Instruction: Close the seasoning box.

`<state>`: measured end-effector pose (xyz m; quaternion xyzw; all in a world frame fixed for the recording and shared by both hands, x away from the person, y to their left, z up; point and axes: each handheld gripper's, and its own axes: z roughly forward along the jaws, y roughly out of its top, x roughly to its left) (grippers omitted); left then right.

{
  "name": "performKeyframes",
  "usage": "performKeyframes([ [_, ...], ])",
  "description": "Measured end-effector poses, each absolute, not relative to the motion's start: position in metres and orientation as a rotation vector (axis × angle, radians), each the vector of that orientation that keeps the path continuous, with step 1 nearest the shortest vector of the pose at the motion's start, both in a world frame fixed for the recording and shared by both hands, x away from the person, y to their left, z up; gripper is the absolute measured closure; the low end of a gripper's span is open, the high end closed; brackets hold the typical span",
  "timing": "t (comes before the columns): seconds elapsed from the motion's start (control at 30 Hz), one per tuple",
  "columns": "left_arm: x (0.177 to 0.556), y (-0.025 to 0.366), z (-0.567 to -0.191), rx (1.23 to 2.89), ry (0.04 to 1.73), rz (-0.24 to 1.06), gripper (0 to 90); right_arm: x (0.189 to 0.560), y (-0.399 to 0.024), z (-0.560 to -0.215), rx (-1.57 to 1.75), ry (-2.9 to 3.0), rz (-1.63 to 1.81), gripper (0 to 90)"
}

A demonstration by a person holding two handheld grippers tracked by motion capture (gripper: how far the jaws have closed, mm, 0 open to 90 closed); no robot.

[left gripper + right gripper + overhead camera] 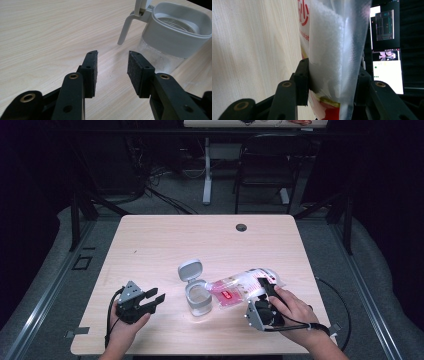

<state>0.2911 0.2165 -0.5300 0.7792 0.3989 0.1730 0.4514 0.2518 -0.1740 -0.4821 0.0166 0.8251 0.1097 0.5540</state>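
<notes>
Right gripper (329,75) pinches clear bag (332,45) (white granules).

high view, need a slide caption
Right gripper tips a bag toward an open jar; left gripper open beside it.

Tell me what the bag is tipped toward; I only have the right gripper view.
Observer: In the high view the bag lies tilted, its mouth end toward an open clear container on the table.
Operator: Is the lid out of the way?
Observer: Yes, the grey flip lid stands open behind the container's rim.
Operator: Where is the left gripper?
Observer: The left gripper is open, holding nothing, on the table side of the container, apart from it.
</notes>
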Motion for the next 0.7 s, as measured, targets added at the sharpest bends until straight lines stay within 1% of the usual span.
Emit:
performKeyframes([
  [0.7,0.2882,0.212,-0.5277,1.927,0.961,0.426,60.3,0.2522,-0.1717,-0.4851,0.0,1.934,0.221,58.5],
])
